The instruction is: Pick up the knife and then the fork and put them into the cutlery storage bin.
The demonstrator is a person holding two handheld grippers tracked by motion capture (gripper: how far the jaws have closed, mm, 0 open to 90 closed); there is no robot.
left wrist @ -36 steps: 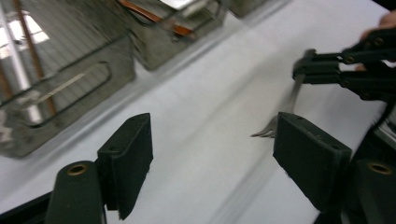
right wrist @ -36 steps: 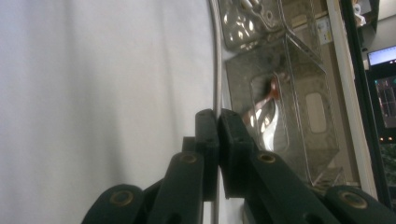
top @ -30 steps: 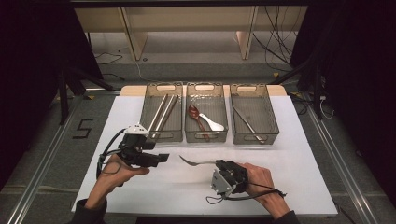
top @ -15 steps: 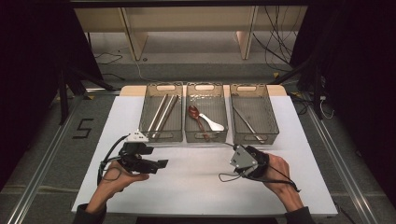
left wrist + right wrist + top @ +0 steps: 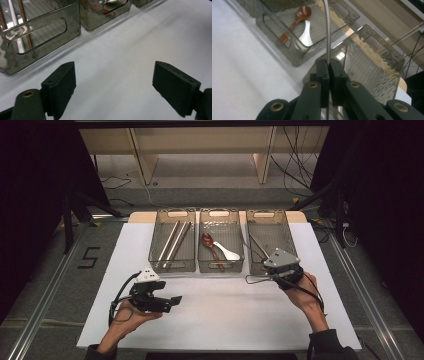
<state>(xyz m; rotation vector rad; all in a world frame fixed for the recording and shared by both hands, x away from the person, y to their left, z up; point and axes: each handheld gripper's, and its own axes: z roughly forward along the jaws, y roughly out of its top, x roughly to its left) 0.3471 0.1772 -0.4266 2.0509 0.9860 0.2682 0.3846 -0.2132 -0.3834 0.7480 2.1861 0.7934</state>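
My right gripper [image 5: 274, 277] is shut on the thin handle of a metal utensil [image 5: 255, 279], whose end sticks out to the left, just in front of the right bin [image 5: 264, 212]. In the right gripper view the shiny utensil handle [image 5: 327, 30] rises straight up from the closed jaws of the right gripper [image 5: 329, 65]. My left gripper [image 5: 172, 300] hovers low over the white table at front left. Its jaws have just been opening; the left gripper [image 5: 113, 75] stands open with nothing between its pads.
Three clear bins stand in a row at the back. The left bin [image 5: 176, 211] holds chopsticks [image 5: 172, 242]. The middle bin [image 5: 220, 211] holds a brown spoon [image 5: 209, 243] and a white spoon [image 5: 229, 253]. A metal utensil [image 5: 258, 246] lies in the right bin.
My right gripper has carried the metal utensil off the table's middle, up and right to the right bin's front. The left hand has sunk a little and its jaws stand wider.
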